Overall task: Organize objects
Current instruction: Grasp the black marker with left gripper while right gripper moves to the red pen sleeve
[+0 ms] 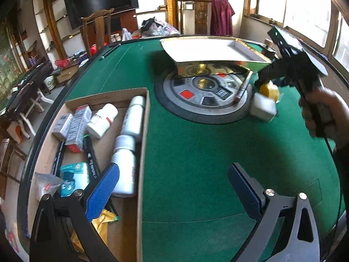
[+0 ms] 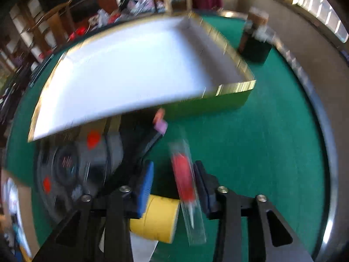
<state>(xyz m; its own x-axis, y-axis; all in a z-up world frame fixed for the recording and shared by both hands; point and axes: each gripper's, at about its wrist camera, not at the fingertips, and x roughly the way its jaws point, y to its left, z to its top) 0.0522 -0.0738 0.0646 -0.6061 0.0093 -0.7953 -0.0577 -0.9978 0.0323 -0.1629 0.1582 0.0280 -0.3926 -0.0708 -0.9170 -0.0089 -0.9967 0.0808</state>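
right hand-held gripper has its jaws narrowed round a clear-wrapped red pen lying lengthwise btwn them, prob not clamped yet; left hand-held gripper wide apart, empty, farther off.

1. Counter: matt green felt, finely napped.
2. Box: plain brown cardboard, matt.
3. Tray: glossy gold foil rim and wall; matt white paper lining.
4. Bottles: smooth white plastic, slight sheen.
5. Centre disc: grey plastic, smooth, with red panels.
6. Left tongs: matt black arms, ribbed blue pads, bright metal screws.
7. Chair: varnished brown wood.
8. Yellow cap: smooth plastic.
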